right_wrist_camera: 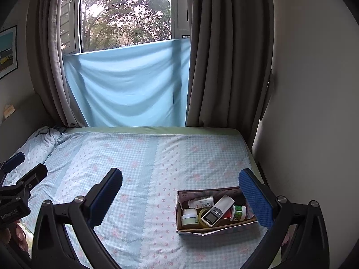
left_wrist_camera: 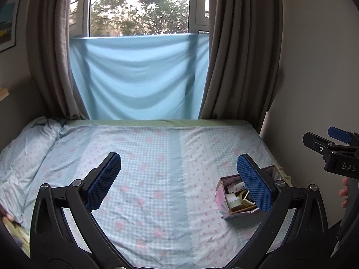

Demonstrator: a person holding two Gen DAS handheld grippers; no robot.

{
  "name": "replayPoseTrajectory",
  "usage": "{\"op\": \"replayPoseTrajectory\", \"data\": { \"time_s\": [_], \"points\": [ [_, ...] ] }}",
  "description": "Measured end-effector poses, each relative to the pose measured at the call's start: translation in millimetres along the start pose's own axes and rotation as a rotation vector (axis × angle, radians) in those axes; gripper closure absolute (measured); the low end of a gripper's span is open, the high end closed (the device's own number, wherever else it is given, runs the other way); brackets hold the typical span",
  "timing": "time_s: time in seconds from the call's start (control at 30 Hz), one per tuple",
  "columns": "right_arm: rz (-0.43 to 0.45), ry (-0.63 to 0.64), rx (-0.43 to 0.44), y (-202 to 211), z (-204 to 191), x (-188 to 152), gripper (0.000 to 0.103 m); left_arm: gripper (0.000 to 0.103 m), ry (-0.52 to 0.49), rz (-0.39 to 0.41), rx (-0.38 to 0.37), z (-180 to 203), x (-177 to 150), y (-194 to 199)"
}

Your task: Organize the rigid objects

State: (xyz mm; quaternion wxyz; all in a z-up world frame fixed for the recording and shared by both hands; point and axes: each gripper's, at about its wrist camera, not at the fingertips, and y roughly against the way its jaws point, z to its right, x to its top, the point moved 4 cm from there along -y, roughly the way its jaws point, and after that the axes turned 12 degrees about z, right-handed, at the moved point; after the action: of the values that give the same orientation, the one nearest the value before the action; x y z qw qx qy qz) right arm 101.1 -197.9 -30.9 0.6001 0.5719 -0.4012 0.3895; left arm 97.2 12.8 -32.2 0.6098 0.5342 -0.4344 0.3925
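A small cardboard box sits on the bed near its right edge; it also shows in the left wrist view. It holds a white bottle, a white jar with a green band, a green-capped bottle, a tape roll and a white handheld device with a screen. My right gripper is open and empty, held above the bed with the box beside its right finger. My left gripper is open and empty above the bed's middle, left of the box.
The bed has a blue checked floral sheet, with a crumpled quilt at the far left. Curtains, a light blue cloth and a window stand behind it. A wall runs close along the right.
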Motion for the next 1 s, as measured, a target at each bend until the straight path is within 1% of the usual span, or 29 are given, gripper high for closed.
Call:
{"op": "replayPoseTrajectory", "data": {
  "time_s": [0.13,0.4,0.53,0.67,0.83,1.0],
  "points": [
    [0.000,0.001,-0.005,0.4,-1.1,1.5,0.000,0.000,0.014,0.003,-0.003,-3.3,-0.4,0.5],
    [0.016,0.000,-0.021,3.7,0.0,5.7,0.000,0.000,0.004,0.000,-0.001,-4.0,-2.3,-0.6],
    [0.018,0.002,-0.021,3.2,0.5,5.1,0.000,0.000,0.015,-0.007,-0.005,-5.4,-3.9,-1.4],
    [0.022,0.005,-0.021,4.1,-0.4,5.7,0.000,0.000,0.015,0.017,-0.014,-5.3,-3.0,2.0],
    [0.023,0.005,-0.022,4.2,-0.5,5.7,0.000,0.000,0.004,0.017,-0.005,-3.3,-3.8,0.9],
    [0.024,0.006,-0.023,3.6,-0.4,7.0,0.000,0.000,0.001,0.045,0.003,-1.7,-3.0,3.7]
  ]
}}
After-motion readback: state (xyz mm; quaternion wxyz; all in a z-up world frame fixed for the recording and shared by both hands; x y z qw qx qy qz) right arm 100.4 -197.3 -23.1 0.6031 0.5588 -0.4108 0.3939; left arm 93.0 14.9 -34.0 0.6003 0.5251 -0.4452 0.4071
